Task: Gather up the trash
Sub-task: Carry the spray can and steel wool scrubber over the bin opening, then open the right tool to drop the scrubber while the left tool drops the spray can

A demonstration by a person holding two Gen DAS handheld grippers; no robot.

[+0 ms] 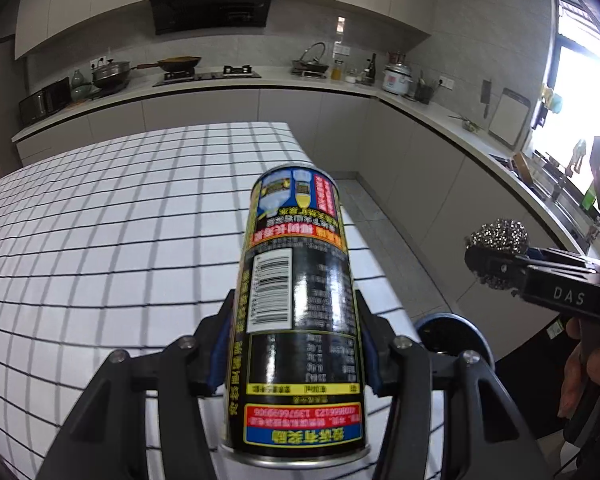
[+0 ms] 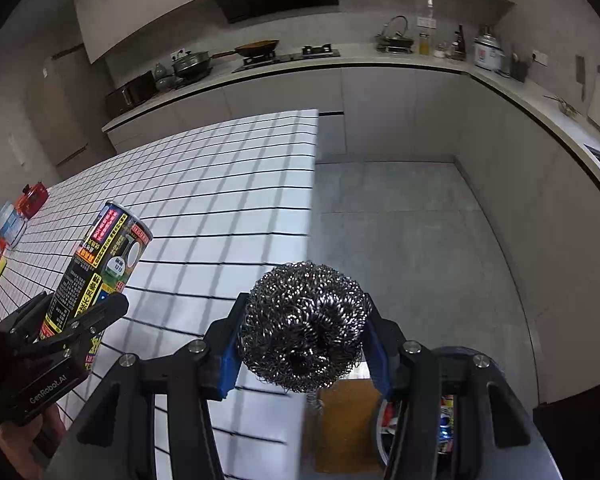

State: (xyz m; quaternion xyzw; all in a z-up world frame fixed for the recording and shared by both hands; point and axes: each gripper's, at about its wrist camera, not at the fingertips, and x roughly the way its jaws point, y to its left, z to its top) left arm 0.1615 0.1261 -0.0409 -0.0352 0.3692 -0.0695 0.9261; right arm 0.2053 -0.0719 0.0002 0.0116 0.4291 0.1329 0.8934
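My left gripper (image 1: 296, 344) is shut on a tall black can (image 1: 296, 304) with yellow and red label print, held above the right edge of the checked table (image 1: 120, 240). The can (image 2: 96, 272) and left gripper (image 2: 74, 320) also show in the right wrist view at the left. My right gripper (image 2: 304, 344) is shut on a steel wool scrubber (image 2: 304, 324), held past the table's right edge. The scrubber (image 1: 498, 252) shows in the left wrist view at the right. A round bin (image 2: 440, 420) with colourful trash inside sits on the floor below the right gripper.
The bin's rim (image 1: 452, 332) shows just right of the table. A brown mat (image 2: 346, 428) lies on the grey floor. Small red and blue items (image 2: 24, 208) stand at the table's far left. Kitchen counters (image 2: 380, 64) with pots run along the back and right walls.
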